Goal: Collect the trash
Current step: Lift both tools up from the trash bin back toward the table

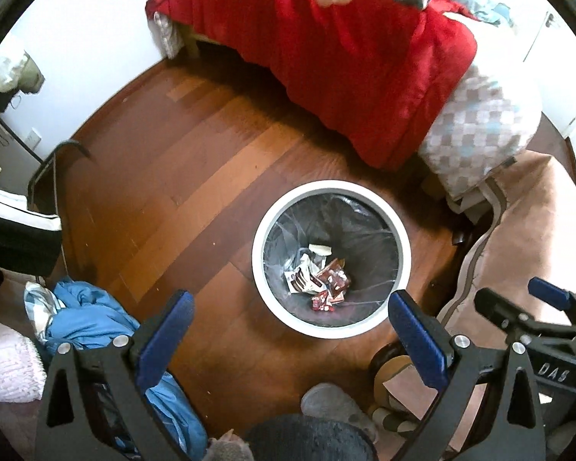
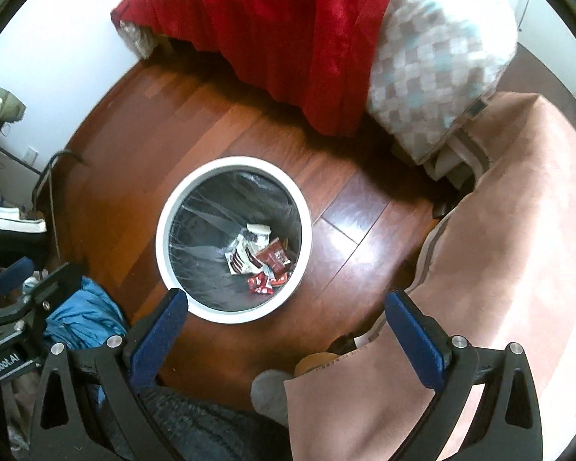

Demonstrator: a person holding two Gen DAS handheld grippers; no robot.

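Observation:
A round white trash bin [image 1: 261,230] with a dark liner stands on the wooden floor; it also shows in the right wrist view [image 2: 163,230]. Several red and white wrappers [image 1: 320,280] lie at its bottom, also seen from the right wrist [image 2: 259,259]. My left gripper [image 1: 292,307] is open and empty, held high above the bin's near rim. My right gripper [image 2: 288,305] is open and empty, above the floor just right of the bin. The right gripper also shows at the right edge of the left wrist view [image 1: 518,307].
A bed with a red blanket [image 1: 345,61] and a checkered cover [image 1: 480,126] stands behind the bin. A pink rug [image 2: 518,230] lies to the right. Blue clothing [image 1: 92,319] lies on the floor at the left. A grey slipper [image 1: 334,403] is near the bottom.

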